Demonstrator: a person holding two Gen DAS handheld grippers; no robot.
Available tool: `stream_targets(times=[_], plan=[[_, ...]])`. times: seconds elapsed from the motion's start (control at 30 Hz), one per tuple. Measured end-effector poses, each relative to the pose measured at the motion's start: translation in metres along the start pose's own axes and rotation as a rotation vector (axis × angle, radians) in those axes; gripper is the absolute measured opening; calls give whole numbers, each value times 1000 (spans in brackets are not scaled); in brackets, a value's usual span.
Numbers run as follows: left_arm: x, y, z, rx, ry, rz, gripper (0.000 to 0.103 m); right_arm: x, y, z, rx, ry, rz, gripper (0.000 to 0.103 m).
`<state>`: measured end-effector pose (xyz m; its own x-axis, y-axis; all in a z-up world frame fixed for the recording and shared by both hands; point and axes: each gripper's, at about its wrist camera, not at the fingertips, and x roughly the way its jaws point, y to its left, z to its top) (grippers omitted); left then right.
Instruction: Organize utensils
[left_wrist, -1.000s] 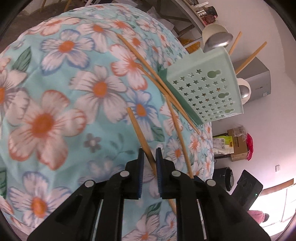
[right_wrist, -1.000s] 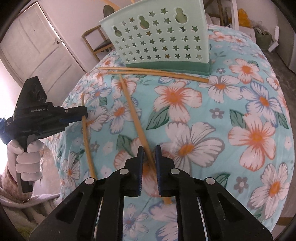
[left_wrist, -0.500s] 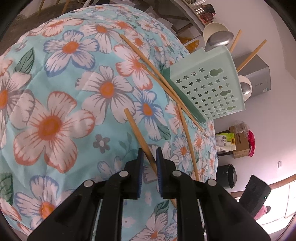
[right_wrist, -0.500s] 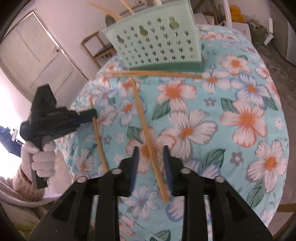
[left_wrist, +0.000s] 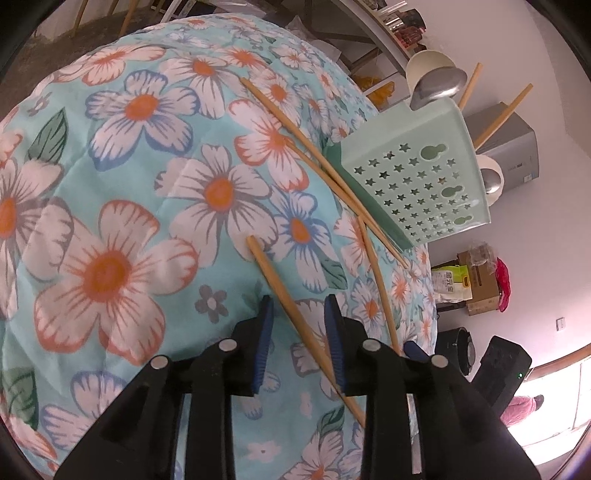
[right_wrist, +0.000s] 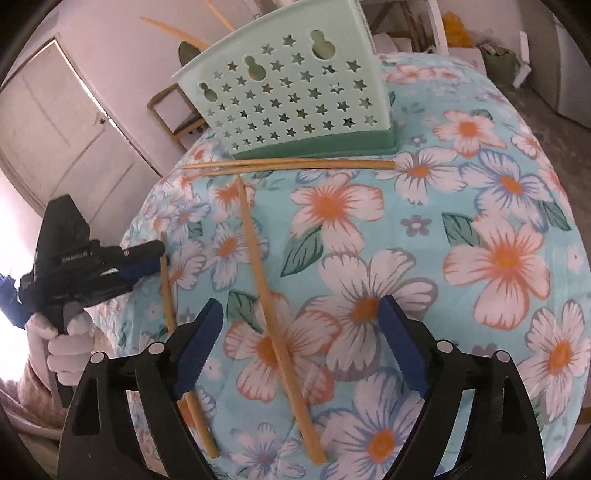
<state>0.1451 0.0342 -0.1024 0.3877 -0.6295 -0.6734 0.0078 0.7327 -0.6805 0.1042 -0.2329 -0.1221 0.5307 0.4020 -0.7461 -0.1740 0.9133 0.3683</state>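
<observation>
Inspecting progress: ahead of my grippers, the mint-green perforated plastic utensil holder (right_wrist: 291, 96) already contains several utensils. Four bamboo chopsticks remain on the floral tablecloth (right_wrist: 480, 229). Both grippers are opening, left gripper (left_wrist: 298, 317) straddling one chopstick (left_wrist: 295, 317), right gripper (right_wrist: 299, 325) around another chopstick (right_wrist: 273, 306), neither clamped.

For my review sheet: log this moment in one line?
left gripper: opening, wooden chopstick between fingers | right gripper: opening over second chopstick | green star-punched holder: upright

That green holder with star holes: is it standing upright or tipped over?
Upright. The green holder stands on its darker base on the flowered cloth, with chopsticks and spoons sticking out of its top in the left wrist view.
</observation>
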Motion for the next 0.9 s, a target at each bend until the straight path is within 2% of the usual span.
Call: stream_targets(times=[0.1,0.33,0.47,0.57,0.67,0.8,0.9], plan=[[2,1,1,-5,-3,-1,27,2,4,-1,-16,12,2,95],[6,-1,4,-15,-15,3,27,10,18,-2,-85,48,-77,95],[8,0,6,-25,-24,3,25,10,16,-2,-62,35,-43,95],[10,1,8,-29,-27,8,22,9,13,-2,-34,30,-10,95],[11,3,9,-29,-29,19,15,10,13,1,-24,47,-15,95],[11,6,9,-33,-27,9,14,8,16,11,-13,83,-27,94],[11,7,9,-29,-27,9,14,5,26,20,-61,70,-28,86]])
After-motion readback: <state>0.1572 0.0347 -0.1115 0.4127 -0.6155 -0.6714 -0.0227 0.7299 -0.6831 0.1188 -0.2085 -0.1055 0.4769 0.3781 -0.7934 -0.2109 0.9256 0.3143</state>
